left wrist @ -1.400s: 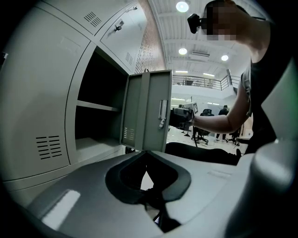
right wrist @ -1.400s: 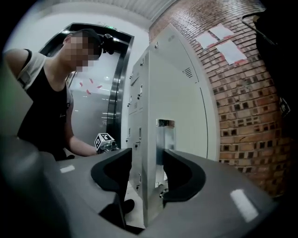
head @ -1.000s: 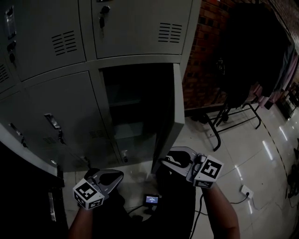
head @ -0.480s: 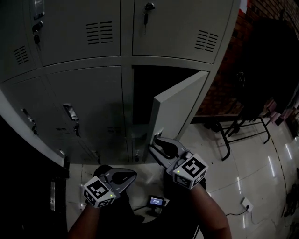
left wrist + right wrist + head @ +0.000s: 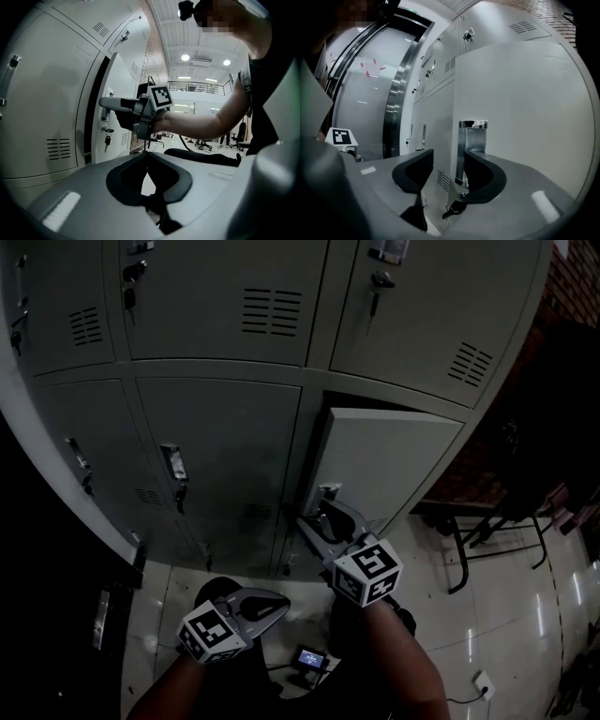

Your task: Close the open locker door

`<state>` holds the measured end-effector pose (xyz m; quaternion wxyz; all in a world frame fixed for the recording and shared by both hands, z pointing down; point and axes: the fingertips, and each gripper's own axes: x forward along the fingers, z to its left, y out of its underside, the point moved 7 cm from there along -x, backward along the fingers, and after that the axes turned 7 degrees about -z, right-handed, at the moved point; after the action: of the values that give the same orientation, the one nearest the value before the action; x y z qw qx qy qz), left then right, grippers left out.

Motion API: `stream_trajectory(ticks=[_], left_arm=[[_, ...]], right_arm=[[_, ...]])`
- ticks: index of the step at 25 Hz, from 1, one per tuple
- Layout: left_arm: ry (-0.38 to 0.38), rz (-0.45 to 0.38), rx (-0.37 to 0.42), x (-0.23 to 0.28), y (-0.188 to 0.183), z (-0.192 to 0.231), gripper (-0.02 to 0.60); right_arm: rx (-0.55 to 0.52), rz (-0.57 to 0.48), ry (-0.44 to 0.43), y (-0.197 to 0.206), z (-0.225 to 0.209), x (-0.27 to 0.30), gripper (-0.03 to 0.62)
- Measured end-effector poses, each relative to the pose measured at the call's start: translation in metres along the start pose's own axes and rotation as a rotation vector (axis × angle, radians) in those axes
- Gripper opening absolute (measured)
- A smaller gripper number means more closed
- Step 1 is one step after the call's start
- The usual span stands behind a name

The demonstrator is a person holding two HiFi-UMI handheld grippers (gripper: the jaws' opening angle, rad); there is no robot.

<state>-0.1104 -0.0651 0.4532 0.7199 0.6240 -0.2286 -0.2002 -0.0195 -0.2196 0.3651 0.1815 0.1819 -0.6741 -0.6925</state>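
The grey locker door (image 5: 394,465) of the lower right compartment stands almost flush, with only a dark slit showing along its top and left edge. My right gripper (image 5: 317,517) is at the door's latch edge beside the metal handle (image 5: 328,491). In the right gripper view the door (image 5: 525,103) edge and handle (image 5: 472,140) lie between the jaws of the right gripper (image 5: 449,154). Those jaws are opening and the pads do not press on it. A key (image 5: 452,211) hangs below the handle. My left gripper (image 5: 281,601) hangs low, shut and empty; the left gripper (image 5: 148,157) looks toward the right one.
Closed grey lockers fill the wall, with handles (image 5: 173,465) on the neighbouring doors. A small lit device (image 5: 309,657) lies on the tiled floor by the person's feet. A black metal frame (image 5: 478,540) stands at the right, in front of a brick wall.
The door has swung from wide open to almost shut. My right gripper followed its latch edge toward the lockers and its jaws spread wider. The left gripper stayed low.
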Motion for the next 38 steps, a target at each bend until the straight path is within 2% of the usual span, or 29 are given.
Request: stream_trajectory(ticks=[9,26,33,38], left_arm=[[0.001,0.006,-0.006,-0.001,0.0,0.0,0.012],[-0.012,0.013,0.001,-0.005,0.0,0.001,0.012],[-0.01,0.022,0.0,-0.004,0.003,0.002,0.012],[-0.008,0.027,-0.004,-0.002,0.002,0.002,0.012]], right_arm=[[0.009,0.014,0.04,-0.001,-0.019,0.035,0.225],[-0.014,0.029,0.018,0.0,-0.023,0.043,0.261],[0.003,-0.032,0.01,-0.004,-0.013,-0.008,0.268],[0.086,-0.001,0.034,0.024,-0.014,-0.072,0.233]])
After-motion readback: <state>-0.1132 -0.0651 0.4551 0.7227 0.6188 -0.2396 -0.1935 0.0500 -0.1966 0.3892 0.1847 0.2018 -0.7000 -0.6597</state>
